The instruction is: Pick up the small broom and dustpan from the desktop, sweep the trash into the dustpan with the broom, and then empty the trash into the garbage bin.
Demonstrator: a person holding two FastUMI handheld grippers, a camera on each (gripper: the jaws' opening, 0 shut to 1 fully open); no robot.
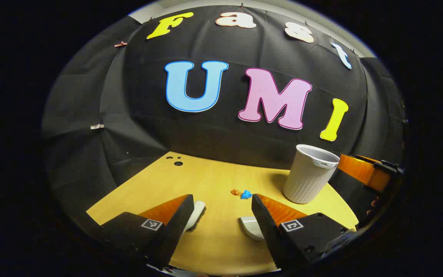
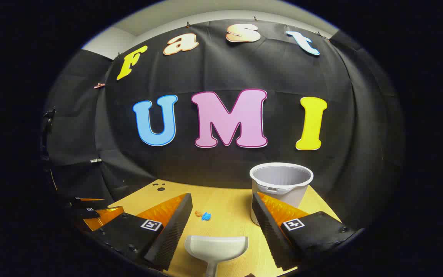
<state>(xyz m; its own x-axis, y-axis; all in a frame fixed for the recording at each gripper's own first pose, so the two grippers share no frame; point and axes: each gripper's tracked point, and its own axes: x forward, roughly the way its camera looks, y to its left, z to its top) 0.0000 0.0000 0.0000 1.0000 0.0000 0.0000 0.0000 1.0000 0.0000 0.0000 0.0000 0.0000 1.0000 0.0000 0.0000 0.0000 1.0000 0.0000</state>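
Two small scraps of trash (image 1: 242, 193), one orange and one blue, lie on the wooden desktop (image 1: 206, 177). My left gripper (image 1: 222, 198) is open above the desk. A white end of the small broom (image 1: 196, 214) pokes out beside its left finger, and part of the white dustpan (image 1: 249, 227) shows beside its right finger. My right gripper (image 2: 221, 197) is open too, and the dustpan (image 2: 215, 248) lies flat on the desk between and below its fingers, mouth facing the trash (image 2: 203, 215). Neither gripper touches anything.
A ribbed white garbage bin (image 1: 309, 173) stands upright at the right of the desk, near the back (image 2: 281, 182). The right gripper's body (image 1: 363, 173) shows beyond the bin; the left gripper (image 2: 90, 213) shows at the far left. The black cloth wall closes off the desk.
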